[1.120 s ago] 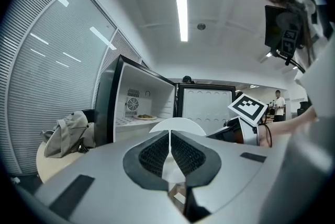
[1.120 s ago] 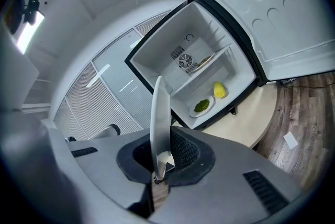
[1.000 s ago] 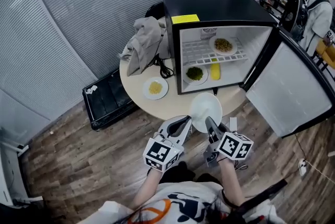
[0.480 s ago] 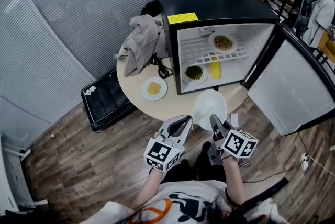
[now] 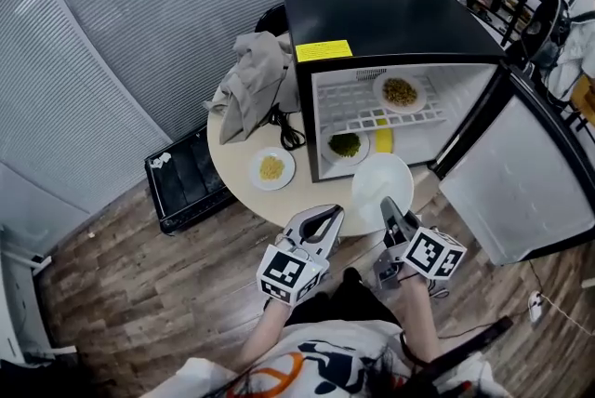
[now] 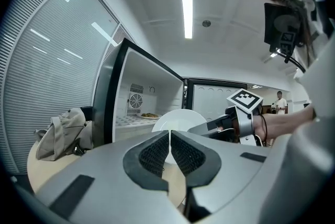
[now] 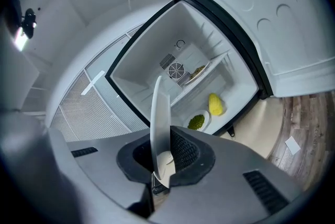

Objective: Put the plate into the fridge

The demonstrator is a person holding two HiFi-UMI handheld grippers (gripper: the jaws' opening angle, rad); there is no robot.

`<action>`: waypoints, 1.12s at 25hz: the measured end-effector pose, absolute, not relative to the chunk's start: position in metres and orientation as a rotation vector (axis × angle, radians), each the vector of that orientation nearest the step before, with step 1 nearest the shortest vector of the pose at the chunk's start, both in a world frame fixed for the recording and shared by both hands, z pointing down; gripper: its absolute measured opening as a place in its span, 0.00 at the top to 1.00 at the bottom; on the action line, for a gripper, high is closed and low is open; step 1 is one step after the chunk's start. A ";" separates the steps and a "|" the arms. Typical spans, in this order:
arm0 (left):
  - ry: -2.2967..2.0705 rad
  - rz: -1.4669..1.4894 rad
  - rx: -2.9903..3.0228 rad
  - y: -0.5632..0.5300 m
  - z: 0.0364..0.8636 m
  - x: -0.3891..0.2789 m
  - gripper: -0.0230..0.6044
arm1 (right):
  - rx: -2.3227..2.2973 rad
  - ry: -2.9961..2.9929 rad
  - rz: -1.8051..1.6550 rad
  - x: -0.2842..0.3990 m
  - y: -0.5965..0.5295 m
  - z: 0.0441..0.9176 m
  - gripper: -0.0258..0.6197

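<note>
The right gripper (image 5: 388, 206) is pinching the near rim of an empty white plate (image 5: 381, 184), its two pads pressed tight against the plate's two faces; in the right gripper view the white plate (image 7: 158, 113) is showing edge-on, rising upright from between the closed pads of the right gripper (image 7: 162, 159). The plate is hanging in the air just in front of the open fridge (image 5: 390, 10), over the near edge of the round table (image 5: 316, 193) and not yet inside. The fridge door (image 5: 516, 173) is standing wide open to the right. Inside, a plate of green food (image 5: 346, 145) and a yellow item (image 5: 383, 141) are lying on the fridge floor, and a plate of brownish food (image 5: 401, 92) is sitting on the wire shelf (image 5: 349, 108) above them. The left gripper (image 5: 329, 216) is hovering to the left of the plate, apart from it, with its fingers pressed together on nothing, as the left gripper view (image 6: 169, 136) is showing. On the table to the left of the fridge, a small plate of yellow food (image 5: 271, 168) is lying near a crumpled grey cloth (image 5: 256, 75). A black crate (image 5: 191, 178) is sitting on the wooden floor further left.
</note>
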State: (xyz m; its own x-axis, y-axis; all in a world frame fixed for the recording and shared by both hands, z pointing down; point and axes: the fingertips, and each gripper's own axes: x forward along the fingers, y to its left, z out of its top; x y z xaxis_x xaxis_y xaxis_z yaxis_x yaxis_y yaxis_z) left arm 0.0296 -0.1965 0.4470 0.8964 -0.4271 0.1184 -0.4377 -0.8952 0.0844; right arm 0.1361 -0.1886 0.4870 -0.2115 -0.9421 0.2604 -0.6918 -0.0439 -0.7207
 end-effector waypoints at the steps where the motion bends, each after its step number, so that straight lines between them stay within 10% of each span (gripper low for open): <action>1: -0.683 0.150 2.951 -0.200 0.447 0.032 0.93 | -1.727 1.928 -1.121 0.138 -0.193 0.486 0.93; 28: -0.981 0.177 2.875 -0.274 0.445 0.063 0.93 | -1.502 1.971 -1.181 0.190 -0.324 0.466 0.93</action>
